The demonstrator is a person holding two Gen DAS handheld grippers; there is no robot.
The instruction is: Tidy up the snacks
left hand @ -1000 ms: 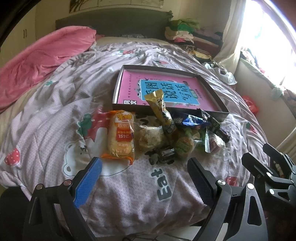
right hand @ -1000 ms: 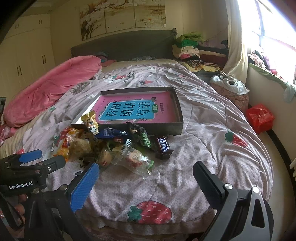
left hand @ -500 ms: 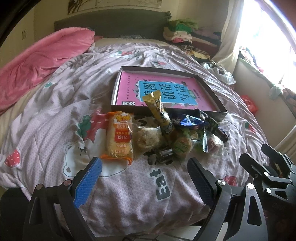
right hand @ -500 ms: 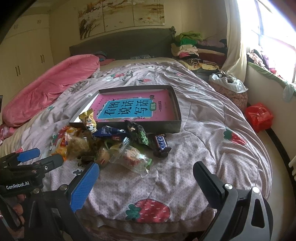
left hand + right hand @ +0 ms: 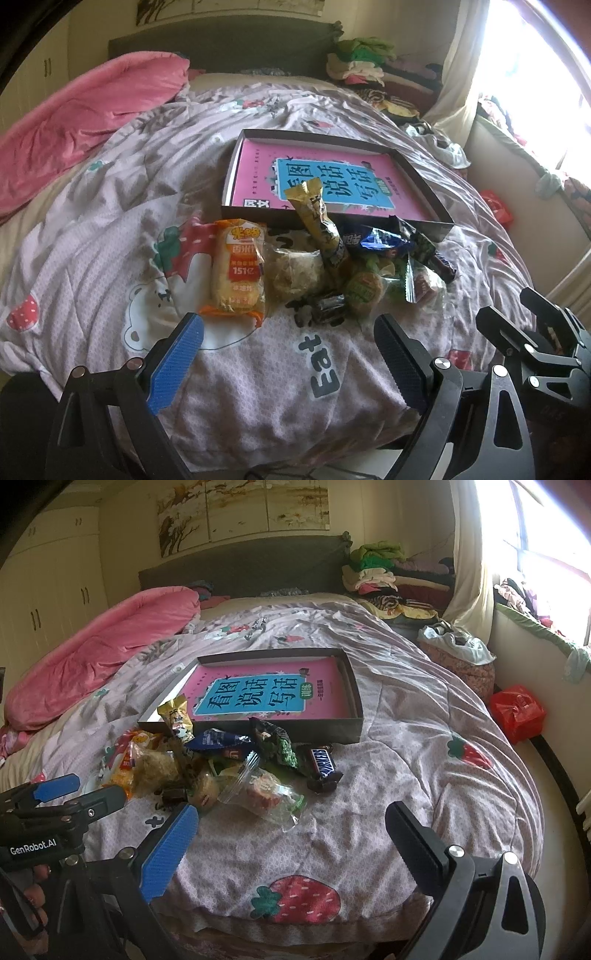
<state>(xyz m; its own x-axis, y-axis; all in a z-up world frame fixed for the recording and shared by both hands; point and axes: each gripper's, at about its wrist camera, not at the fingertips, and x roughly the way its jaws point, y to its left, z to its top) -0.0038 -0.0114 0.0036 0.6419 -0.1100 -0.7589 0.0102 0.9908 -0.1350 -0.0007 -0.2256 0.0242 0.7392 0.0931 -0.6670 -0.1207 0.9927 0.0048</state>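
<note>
A pile of snacks lies on the bedspread in front of a shallow dark box [image 5: 424, 184] [image 5: 352, 686] that holds a pink book. The pile includes an orange rice-cracker pack [image 5: 238, 271], a yellow wrapper [image 5: 317, 225] [image 5: 177, 716] leaning on the box, a blue packet [image 5: 380, 240] [image 5: 218, 738], a Snickers bar [image 5: 323, 764] and a clear bag [image 5: 266, 794]. My left gripper [image 5: 290, 338] hovers open just short of the pile. My right gripper [image 5: 291, 825] is open too, near the clear bag. Neither holds anything.
A pink duvet [image 5: 85, 122] [image 5: 92, 653] lies along the left of the bed. Folded clothes [image 5: 380, 568] are stacked by the headboard. A red bag [image 5: 517, 712] sits on the floor at the right, below the window. The bed's near edge is under both grippers.
Both views have drifted slightly; the snacks and box sit a little lower and closer in frame. Both grippers stay open and nothing on the bed has moved.
</note>
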